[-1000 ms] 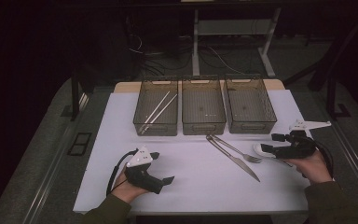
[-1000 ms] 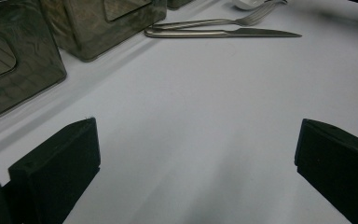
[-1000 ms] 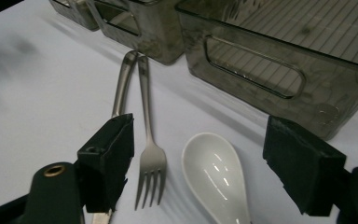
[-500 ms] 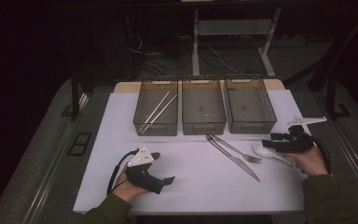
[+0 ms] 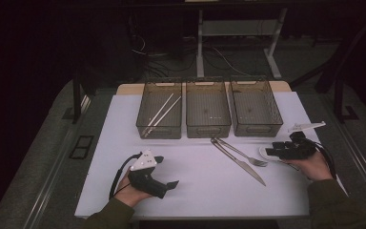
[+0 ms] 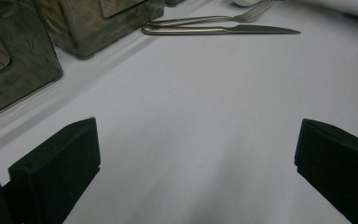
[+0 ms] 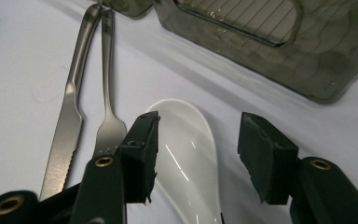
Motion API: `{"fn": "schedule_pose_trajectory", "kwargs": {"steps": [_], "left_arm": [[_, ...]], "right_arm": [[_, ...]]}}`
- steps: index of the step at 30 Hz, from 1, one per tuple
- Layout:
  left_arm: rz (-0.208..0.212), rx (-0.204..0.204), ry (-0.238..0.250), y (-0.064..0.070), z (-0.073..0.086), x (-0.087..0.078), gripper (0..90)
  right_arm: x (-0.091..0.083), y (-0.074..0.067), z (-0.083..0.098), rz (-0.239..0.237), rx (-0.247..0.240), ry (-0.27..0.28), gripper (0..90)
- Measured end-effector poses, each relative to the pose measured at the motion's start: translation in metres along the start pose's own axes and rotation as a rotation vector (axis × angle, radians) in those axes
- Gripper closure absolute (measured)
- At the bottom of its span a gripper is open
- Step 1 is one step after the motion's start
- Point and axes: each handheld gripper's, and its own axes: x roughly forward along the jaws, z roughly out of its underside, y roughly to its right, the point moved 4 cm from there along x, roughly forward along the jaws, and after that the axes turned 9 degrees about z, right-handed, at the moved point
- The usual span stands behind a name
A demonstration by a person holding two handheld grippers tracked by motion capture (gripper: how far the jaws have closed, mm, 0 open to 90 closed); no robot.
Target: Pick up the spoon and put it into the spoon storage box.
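Note:
A white ceramic spoon [image 7: 186, 158] lies on the white table cover, right of a steel fork [image 7: 108, 112] and a steel knife [image 7: 72, 112]. My right gripper [image 7: 198, 126] is low over the spoon's bowl. Its jaws have just been closing and stand one on each side of the bowl. The left pad overlaps the bowl's edge, while the right pad [image 7: 256, 149] is clear of it. In the high view the right gripper [image 5: 272, 151] is at the spoon [image 5: 265, 152], at the table's right. My left gripper [image 5: 172, 183] rests near the front edge, wide open [image 6: 191, 154] over bare cover.
Three dark mesh bins stand in a row at the back: left bin [image 5: 145, 125] with two chopsticks [image 5: 161, 113], middle bin [image 5: 208, 130], right bin [image 5: 257, 128]. The right bin's wall [image 7: 270, 46] is just beyond the spoon. The knife [image 5: 242, 164] and fork [image 5: 249, 157] lie mid-table.
My right gripper has sunk toward the spoon and its jaws have narrowed around the bowl. The left gripper has stayed put.

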Motion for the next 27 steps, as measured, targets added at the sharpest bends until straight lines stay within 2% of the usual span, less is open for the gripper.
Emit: {"fn": "schedule_pose_trajectory", "kwargs": {"steps": [14,27], "left_arm": [[0.004,0.001,-0.004,0.000,0.000,0.001,0.0],[0.003,-0.004,0.000,0.000,0.001,0.001,0.0]], "right_arm": [[0.008,-0.008,0.004,-0.003,-0.053,-0.054,55.4],[0.007,-0.019,0.006,0.006,-0.171,-0.084,67.9]]}}
